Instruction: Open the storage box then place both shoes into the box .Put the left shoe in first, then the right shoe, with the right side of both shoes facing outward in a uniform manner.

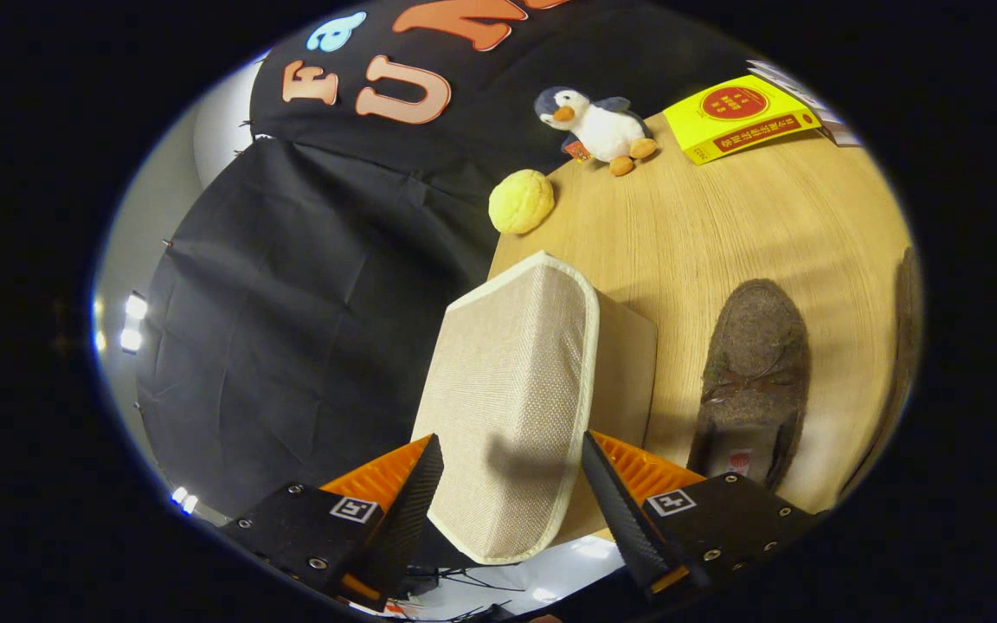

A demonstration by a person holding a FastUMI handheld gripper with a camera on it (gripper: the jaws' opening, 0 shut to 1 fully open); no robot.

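Handheld gripper (511,484) with its jaws spread either side of a beige fabric storage box lid (511,398), on a wooden surface (723,225).

The woven, pale-edged lid stands between the spread jaws, touching neither finger that can be seen; the box body (624,363) shows behind it at about 1 o'clock, its inside hidden. At 2 o'clock from the jaws a grey-brown felt shoe (754,372) lies on the surface beside the box, with the edge of a second shoe (905,346) beyond it at 3 o'clock. Farther off, at 12 o'clock, sit a yellow ball-like bun (521,201), a plush penguin (598,128), and a yellow book (736,117) toward 1 o'clock.
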